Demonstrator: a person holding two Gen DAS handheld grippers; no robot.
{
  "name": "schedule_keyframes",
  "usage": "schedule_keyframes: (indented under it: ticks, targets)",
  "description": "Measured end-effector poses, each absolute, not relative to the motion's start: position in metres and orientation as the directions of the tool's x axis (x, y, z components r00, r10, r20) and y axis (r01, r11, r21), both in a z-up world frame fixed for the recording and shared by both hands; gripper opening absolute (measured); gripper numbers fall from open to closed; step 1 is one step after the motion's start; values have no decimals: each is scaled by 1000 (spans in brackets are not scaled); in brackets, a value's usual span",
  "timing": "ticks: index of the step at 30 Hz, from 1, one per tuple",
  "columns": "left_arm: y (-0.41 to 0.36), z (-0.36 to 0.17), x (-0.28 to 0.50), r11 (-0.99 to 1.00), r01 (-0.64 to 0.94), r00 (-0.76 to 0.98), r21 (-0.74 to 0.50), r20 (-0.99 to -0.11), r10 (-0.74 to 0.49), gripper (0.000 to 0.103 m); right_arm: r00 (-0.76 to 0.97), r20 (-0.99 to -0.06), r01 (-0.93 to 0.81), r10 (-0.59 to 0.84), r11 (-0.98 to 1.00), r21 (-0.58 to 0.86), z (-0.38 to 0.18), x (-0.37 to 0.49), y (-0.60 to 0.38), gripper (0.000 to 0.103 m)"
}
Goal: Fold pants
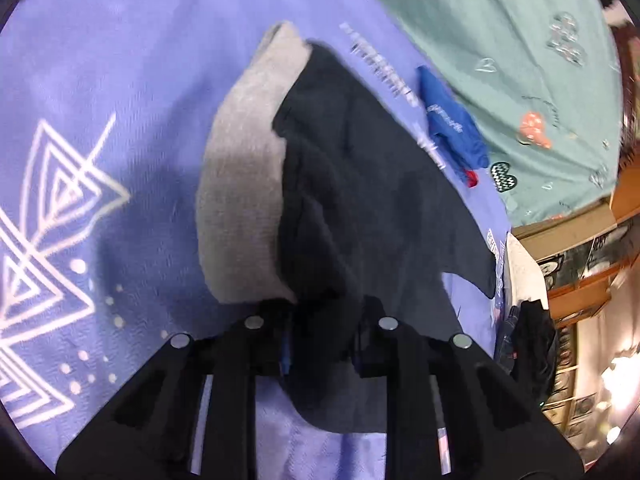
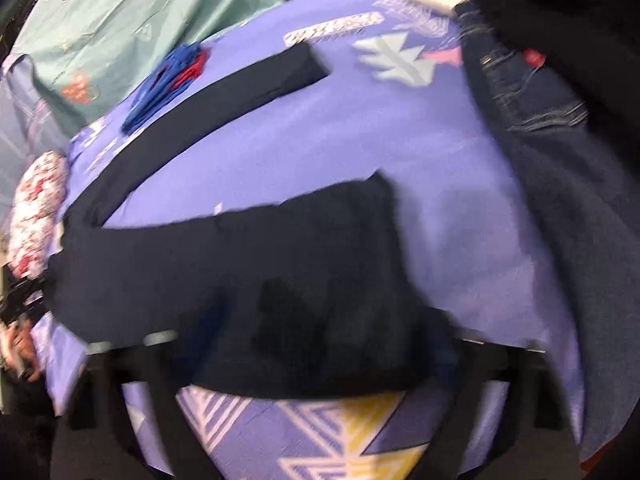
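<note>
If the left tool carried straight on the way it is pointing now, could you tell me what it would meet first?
The left tool already has the dark pants bunched between its fingers, so it would push straight into that fabric. The grey garment lies just left of that line, and the purple blanket is underneath. Depth is hard to judge.

Lavender patterned bedspread [image 1: 120, 100], teal sheet [image 1: 500, 60], wooden shelves [image 1: 580, 288], bright lamps [image 1: 624, 380]

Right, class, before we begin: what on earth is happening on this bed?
A person is folding a pair of dark pants on a purple patterned blanket, with tongs in each hand. The left tongs have pinched a bunch of the dark cloth, whose grey lining shows. The right tongs sit at the pants' near edge, blurred. A blue garment lies beyond.
</note>
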State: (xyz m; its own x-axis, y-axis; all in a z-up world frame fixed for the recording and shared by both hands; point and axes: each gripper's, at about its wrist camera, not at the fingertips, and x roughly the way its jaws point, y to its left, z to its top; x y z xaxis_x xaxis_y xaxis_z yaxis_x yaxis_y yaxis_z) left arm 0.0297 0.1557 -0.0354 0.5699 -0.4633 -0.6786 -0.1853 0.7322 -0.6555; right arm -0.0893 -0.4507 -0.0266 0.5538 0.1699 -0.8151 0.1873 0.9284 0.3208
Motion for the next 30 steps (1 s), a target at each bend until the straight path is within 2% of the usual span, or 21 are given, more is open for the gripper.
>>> schedule_keyframes:
  ticks: [1, 2, 9, 13, 14, 16, 17, 18, 19, 20, 22, 25, 26, 30]
  targets:
    - [158, -32, 26, 729, -179, 578, -661, -670, -466, 19, 542, -822, 193, 174, 927, 323, -28, -89, -453, 16]
    - [162, -29, 24, 723, -173, 586, -668, -660, -470, 18, 541, -825, 197, 164, 929, 314, -27, -91, -455, 12]
    - [177, -10, -4, 719, -148, 586, -679, -646, -490, 18, 620, -751, 102, 226, 926, 363, 20, -113, -455, 10]
    - [180, -16, -18, 737, -165, 550, -655, -682, -482, 18, 612, -770, 127, 184, 937, 325, 29, -114, -461, 10]
    - [181, -23, -18, 745, -178, 527, -643, -702, -480, 22, 581, -795, 148, 174, 938, 314, 20, -110, -464, 11]
    - [186, -43, -20, 770, -242, 451, -590, -771, -449, 37, 510, -853, 195, 113, 950, 243, 0, -104, -467, 15]
    - [189, -46, -22, 763, -248, 443, -597, -770, -459, 39, 500, -864, 228, 56, 954, 194, -4, -103, -468, 20]
    - [196, -43, -28, 762, -253, 450, -597, -769, -454, 46, 497, -868, 263, 2, 953, 152, -6, -104, -470, 22]
    - [201, -38, -33, 775, -261, 457, -575, -781, -426, 53, 507, -859, 313, -76, 944, 101, -2, -106, -474, 31]
    - [206, -30, -38, 789, -267, 473, -554, -789, -393, 64, 534, -838, 333, -114, 939, 84, 5, -110, -475, 40]
    - [210, -7, -49, 820, -252, 516, -513, -789, -334, 67, 605, -786, 325, -127, 941, 98, 22, -116, -470, 50]
    - [187, 18, -53, 869, -136, 542, -477, -770, -338, 72, 649, -745, 117, 153, 948, 296, 37, -107, -436, 52]
    - [174, 23, -54, 880, -87, 544, -466, -762, -350, 75, 634, -745, 65, 210, 945, 322, 36, -102, -423, 52]
    - [127, 6, -39, 902, 31, 493, -431, -778, -389, 80, 564, -773, -24, 291, 941, 336, 17, -80, -385, 55]
